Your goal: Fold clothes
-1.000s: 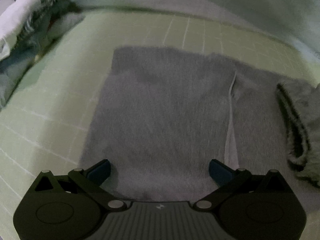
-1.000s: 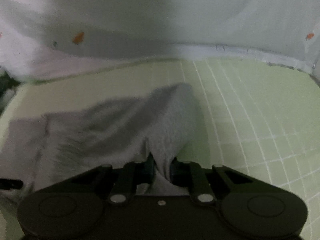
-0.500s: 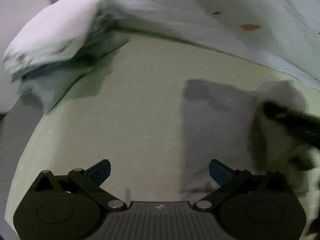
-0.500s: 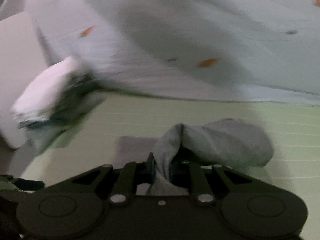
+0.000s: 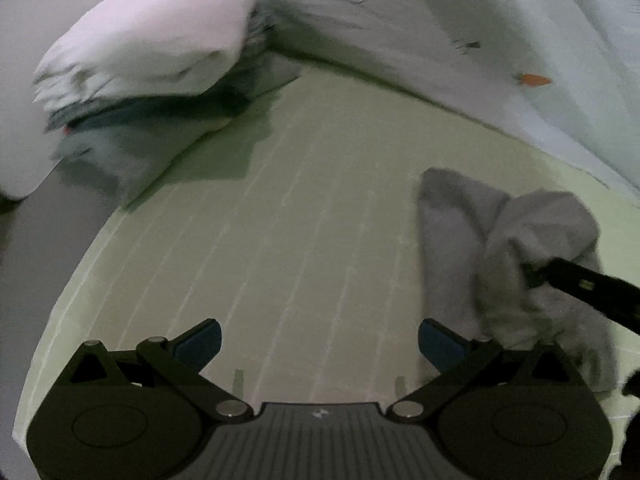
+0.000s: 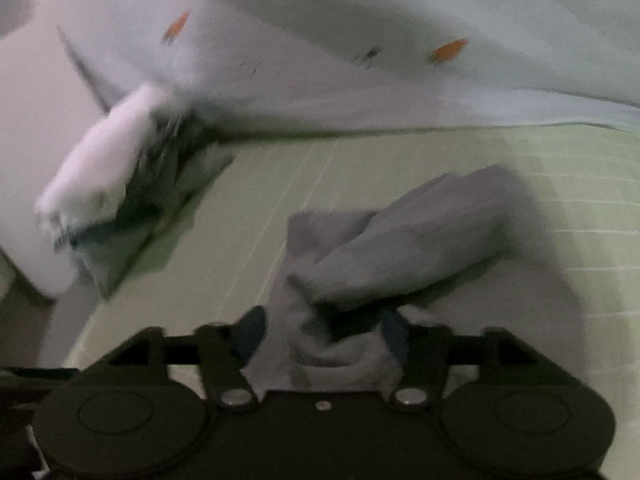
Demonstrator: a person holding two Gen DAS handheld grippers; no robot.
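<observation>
Nearest in the right wrist view, the right tongs (image 6: 324,334) are opening; a bunched end of the grey garment (image 6: 404,252) lies between the fingers, which no longer pinch it. In the left wrist view the left tongs (image 5: 318,340) stand wide apart over bare surface, with nothing between them. The garment lies crumpled and partly folded over itself on the pale green gridded mat (image 5: 280,240), to the right of the left tongs, and a dark finger of the right tongs reaches into its folds there. Farther off, at the mat's left edge, sits a pile of clothes (image 5: 152,60) with a white piece on top of darker ones. Behind everything a pale sheet (image 6: 400,20) with small orange marks hangs along the mat's far edge.
</observation>
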